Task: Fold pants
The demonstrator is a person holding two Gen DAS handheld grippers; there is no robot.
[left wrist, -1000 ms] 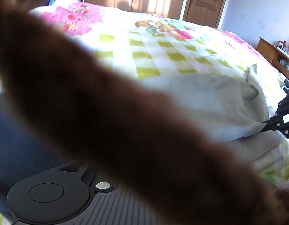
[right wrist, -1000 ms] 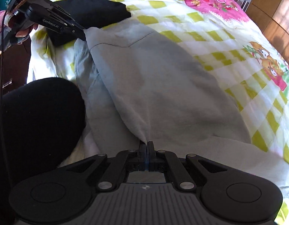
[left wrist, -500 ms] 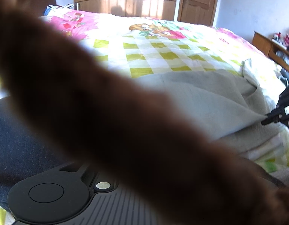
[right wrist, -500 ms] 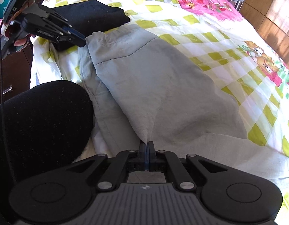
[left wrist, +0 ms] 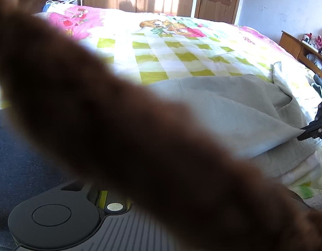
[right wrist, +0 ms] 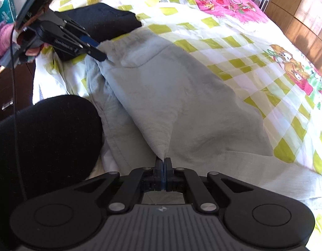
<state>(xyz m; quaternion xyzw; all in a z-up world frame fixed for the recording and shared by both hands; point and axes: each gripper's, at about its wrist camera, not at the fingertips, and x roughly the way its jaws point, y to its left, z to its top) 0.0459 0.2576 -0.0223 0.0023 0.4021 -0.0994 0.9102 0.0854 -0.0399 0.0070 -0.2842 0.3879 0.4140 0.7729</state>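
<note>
Laying the folded pants down on the bed

The grey pants point(right wrist: 177, 96) are lying doubled over on the checked bed point(right wrist: 234, 41). The right claw point(right wrist: 163, 163) is pinching a fabric corner between closed tips, while the left claw point(right wrist: 102, 57) is opening at the waistband edge, with cloth seemingly between its tips. Next, the right probably needs to let go, then both smooth and fold again.

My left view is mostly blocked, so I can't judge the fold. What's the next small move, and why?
Probably finish letting go on the left, then draw that gripper clear. The left gripper sits at the waistband corner of the grey pants, its jaws opening, with the folded layer already lying on the bed. The right gripper is shut on the fabric, anchoring it.
</note>
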